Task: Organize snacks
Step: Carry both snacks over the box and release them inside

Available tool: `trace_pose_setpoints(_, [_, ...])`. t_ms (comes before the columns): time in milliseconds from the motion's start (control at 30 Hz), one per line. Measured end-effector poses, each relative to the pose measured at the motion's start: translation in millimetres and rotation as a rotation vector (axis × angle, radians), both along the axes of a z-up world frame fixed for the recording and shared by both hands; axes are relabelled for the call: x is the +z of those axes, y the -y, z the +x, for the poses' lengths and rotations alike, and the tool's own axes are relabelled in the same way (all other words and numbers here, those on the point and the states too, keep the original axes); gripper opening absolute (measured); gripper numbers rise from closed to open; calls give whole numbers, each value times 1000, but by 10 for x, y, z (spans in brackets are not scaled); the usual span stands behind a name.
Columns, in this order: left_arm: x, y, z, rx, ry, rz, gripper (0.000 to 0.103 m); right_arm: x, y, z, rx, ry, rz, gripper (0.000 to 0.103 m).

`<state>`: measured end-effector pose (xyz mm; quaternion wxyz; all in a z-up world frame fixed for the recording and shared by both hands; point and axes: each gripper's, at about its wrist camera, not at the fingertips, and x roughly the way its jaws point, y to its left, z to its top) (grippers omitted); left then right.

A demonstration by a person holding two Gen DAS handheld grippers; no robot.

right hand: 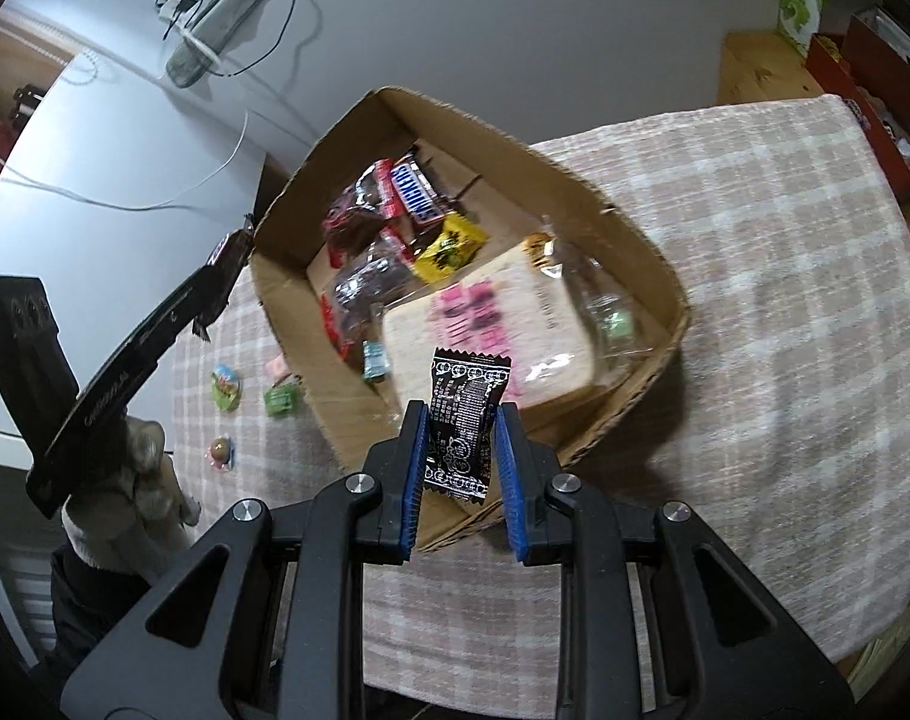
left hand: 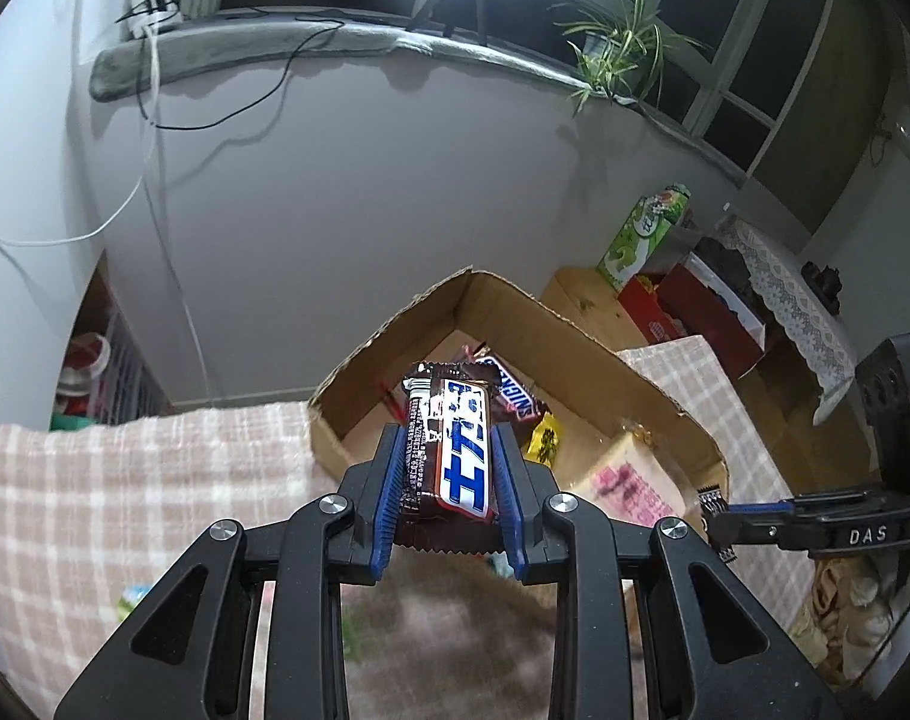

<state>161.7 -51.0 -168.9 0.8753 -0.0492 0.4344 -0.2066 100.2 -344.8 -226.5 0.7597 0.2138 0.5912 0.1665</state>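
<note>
My left gripper (left hand: 447, 438) is shut on a brown, white and blue chocolate bar (left hand: 455, 438), held just short of the open cardboard box (left hand: 581, 330). In the right wrist view, my right gripper (right hand: 460, 414) is shut on a small black sachet with white print (right hand: 464, 420), hovering over the near rim of the cardboard box (right hand: 635, 228). Inside lie a Snickers bar (right hand: 416, 192), a yellow packet (right hand: 452, 246), clear-wrapped dark sweets (right hand: 365, 276) and a bagged slice of bread with a pink label (right hand: 485, 330). The left gripper (right hand: 215, 276) shows at the box's left corner.
A checked pink cloth (right hand: 755, 300) covers the table. Small loose sweets (right hand: 227, 387) lie on the cloth left of the box. A grey wall and windowsill with cables (left hand: 275, 60) stand behind. Red and green cartons (left hand: 647, 240) sit on a wooden surface at the right.
</note>
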Motion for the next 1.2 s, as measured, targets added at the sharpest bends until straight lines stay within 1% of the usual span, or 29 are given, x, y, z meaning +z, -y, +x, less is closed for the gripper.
trace_pose_setpoints(300, [-32, 197, 162, -22, -6, 28, 27, -51, 106, 70, -22, 6, -30, 23])
trace_pose_setpoints(633, [-56, 346, 186, -48, -25, 36, 27, -67, 118, 104, -12, 15, -47, 24])
trace_pose_setpoints(700, [-58, 367, 185, -48, -32, 44, 31, -58, 104, 98, -7, 20, -48, 24])
trace_pose_setpoints(767, [-54, 364, 169, -47, -31, 39, 31, -54, 87, 91, -2, 22, -50, 24])
trace_pose_setpoints(800, [-55, 366, 161, -46, -31, 38, 31, -48, 80, 87, 0, 26, -51, 25])
trace_pose_setpoints(867, [-52, 352, 139, -44, -31, 38, 31, -34, 70, 79, 1, 32, -56, 33])
trace_pose_setpoints(900, [-48, 343, 130, -43, -30, 37, 31, -26, 65, 76, -1, 37, -60, 41])
trace_pose_setpoints(933, [-42, 335, 120, -43, -29, 37, 31, -19, 65, 74, -2, 40, -61, 45])
trace_pose_setpoints(1200, [15, 210, 22, -10, -23, 26, 31, 37, -1, 37, 10, 58, -48, 46])
